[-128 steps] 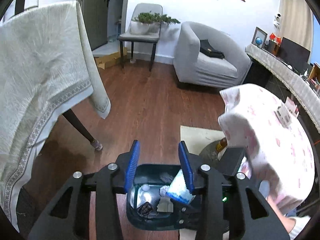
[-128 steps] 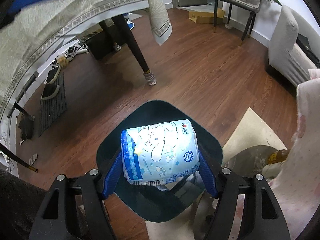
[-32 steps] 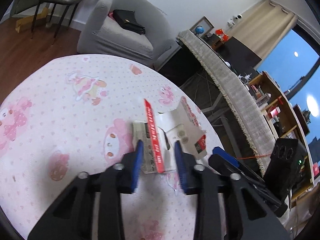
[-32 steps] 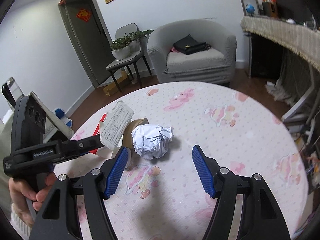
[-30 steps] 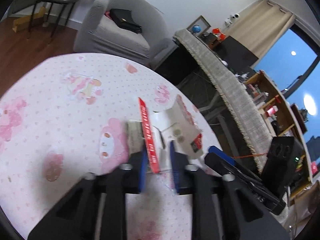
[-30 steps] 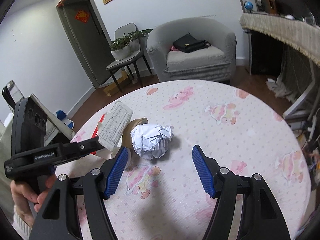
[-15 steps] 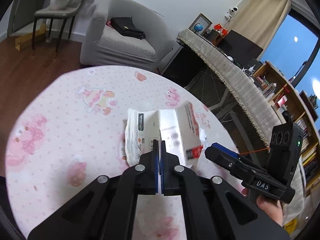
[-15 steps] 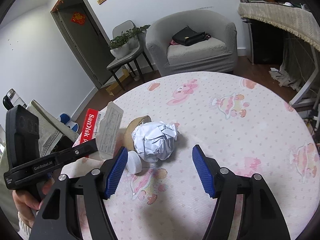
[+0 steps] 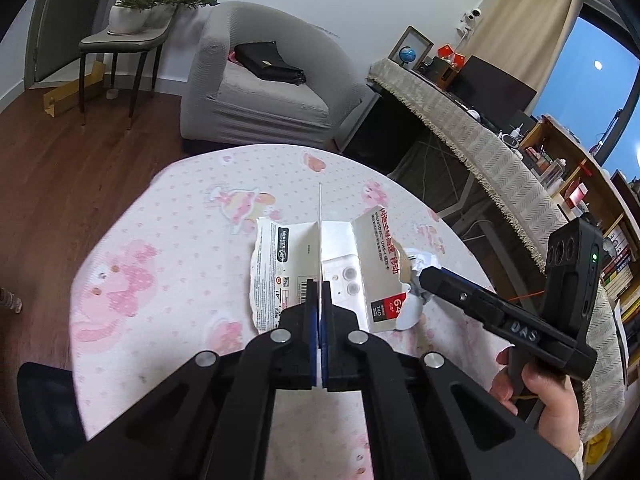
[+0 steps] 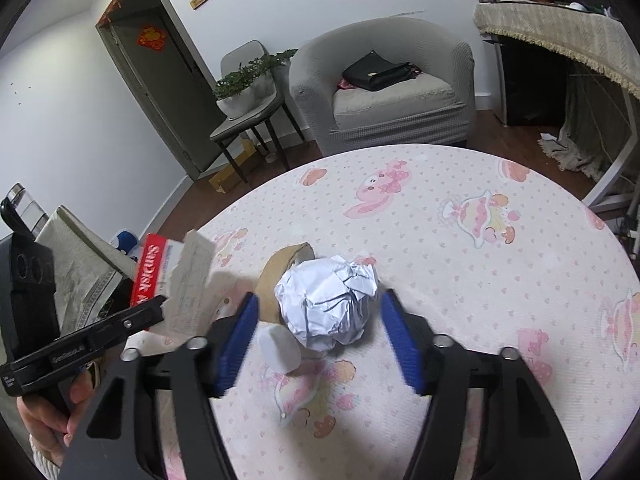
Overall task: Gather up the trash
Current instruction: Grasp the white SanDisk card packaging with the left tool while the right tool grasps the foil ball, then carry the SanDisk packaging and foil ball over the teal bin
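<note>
On the pink round surface [image 10: 500,280]: left fingers [image 9: 320,304] pinching torn white-and-red card packet [image 9: 288,264]; right fingers [image 10: 316,320] closing around crumpled white paper ball [image 10: 328,300], not yet squeezing. Both still to bin.

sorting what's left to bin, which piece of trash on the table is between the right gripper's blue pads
The crumpled white paper ball sits between the right gripper's pads. The white cap lies beside its left pad, and the torn card packaging is pinched in the left gripper.
</note>
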The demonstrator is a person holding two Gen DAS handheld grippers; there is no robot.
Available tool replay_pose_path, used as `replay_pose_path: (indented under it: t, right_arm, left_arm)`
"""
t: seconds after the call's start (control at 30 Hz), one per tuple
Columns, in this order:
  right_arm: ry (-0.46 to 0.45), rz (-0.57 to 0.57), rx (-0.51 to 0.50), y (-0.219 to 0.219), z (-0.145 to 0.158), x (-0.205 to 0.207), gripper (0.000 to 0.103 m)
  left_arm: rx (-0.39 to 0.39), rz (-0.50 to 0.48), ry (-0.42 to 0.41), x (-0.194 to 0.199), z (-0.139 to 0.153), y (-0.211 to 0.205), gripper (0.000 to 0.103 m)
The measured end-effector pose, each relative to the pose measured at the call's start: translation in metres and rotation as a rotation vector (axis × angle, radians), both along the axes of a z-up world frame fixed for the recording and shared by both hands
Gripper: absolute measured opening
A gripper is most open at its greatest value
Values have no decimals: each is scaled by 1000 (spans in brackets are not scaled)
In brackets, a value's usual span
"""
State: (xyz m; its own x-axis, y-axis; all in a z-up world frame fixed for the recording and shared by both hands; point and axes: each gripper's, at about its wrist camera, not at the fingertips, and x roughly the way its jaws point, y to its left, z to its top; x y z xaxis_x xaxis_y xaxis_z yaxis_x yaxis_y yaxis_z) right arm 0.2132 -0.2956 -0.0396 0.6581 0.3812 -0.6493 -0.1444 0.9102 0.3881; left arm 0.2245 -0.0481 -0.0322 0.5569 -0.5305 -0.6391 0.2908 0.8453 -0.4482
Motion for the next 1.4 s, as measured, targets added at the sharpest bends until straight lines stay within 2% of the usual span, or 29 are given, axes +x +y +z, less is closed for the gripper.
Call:
replay_pose_path:
  t: [0.13,0.4,0.53,0.67,0.87,1.2,1.4]
  right_arm:
    - [10,-15,15,0,-2,1,45]
    - [-24,-51,-75,8,12,-5,44]
    - [-50,-68,-170,11,18,-12,44]
    - [-83,-73,-205,15,27,-19,44]
    - [-123,-29,-215,36,35,-32,44]
    - [-170,69,-226,80,43,-53,44]
    - [-180,119,-213,108,44,-59,44]
  left_arm:
    - [4,11,0,-2,2,11,2]
    - [21,26,-7,-10,9,29,2]
    - [51,31,-17,-15,12,33,2]
    - [115,52,-44,-24,14,36,2]
    - [197,86,-83,-41,17,44,2]
    - [286,128,-138,-70,22,63,2]
    - [306,164,-142,-82,23,82,2]
